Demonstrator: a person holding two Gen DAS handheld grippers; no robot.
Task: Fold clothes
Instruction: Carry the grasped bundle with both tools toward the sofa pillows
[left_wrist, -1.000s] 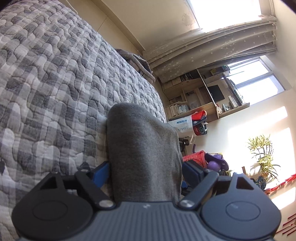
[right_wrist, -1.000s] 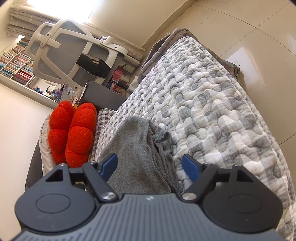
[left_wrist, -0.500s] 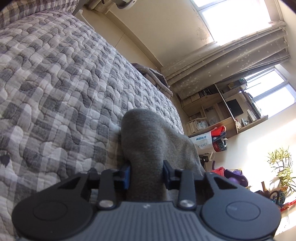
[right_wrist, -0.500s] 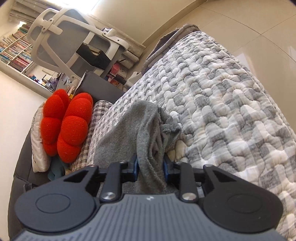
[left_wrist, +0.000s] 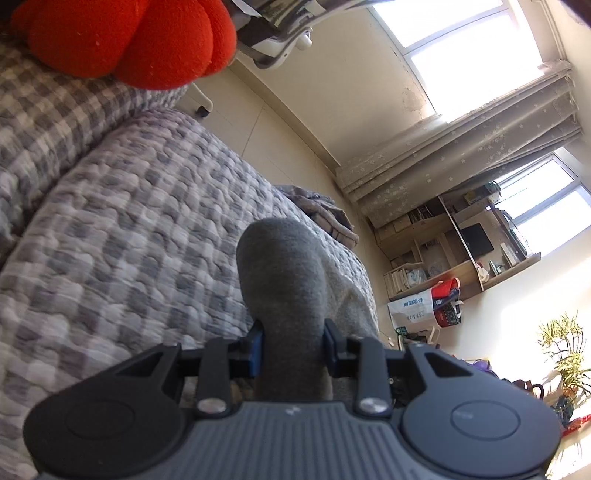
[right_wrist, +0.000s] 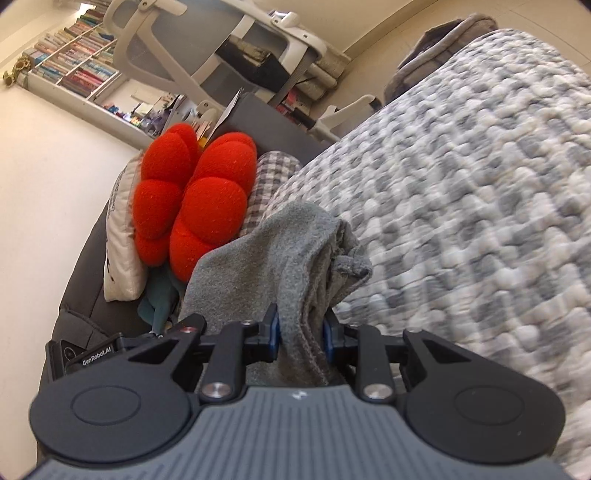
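A grey fleece garment (left_wrist: 284, 280) is pinched in my left gripper (left_wrist: 293, 349), whose blue-padded jaws are shut on a thick fold of it, lifted above the grey checked quilt (left_wrist: 122, 236). My right gripper (right_wrist: 301, 334) is shut on another bunched edge of the same grey garment (right_wrist: 291, 251), which hangs in folds with a loose hem to the right. The left gripper's body (right_wrist: 92, 354) shows at the lower left of the right wrist view. The stretch of garment between the two grips is hidden.
A red flower-shaped cushion (right_wrist: 192, 199) and a white pillow (right_wrist: 120, 236) lie at the head of the bed. A folded grey blanket (left_wrist: 321, 214) sits at the quilt's far edge. A white office chair (right_wrist: 207, 48), bookshelves (right_wrist: 74, 62), a desk shelf (left_wrist: 454, 258) and a plant (left_wrist: 561, 354) stand around.
Both grippers went from open around the garment to shut on it. Both then lifted and swung toward the head of the bed, bringing the red cushion into the left view.
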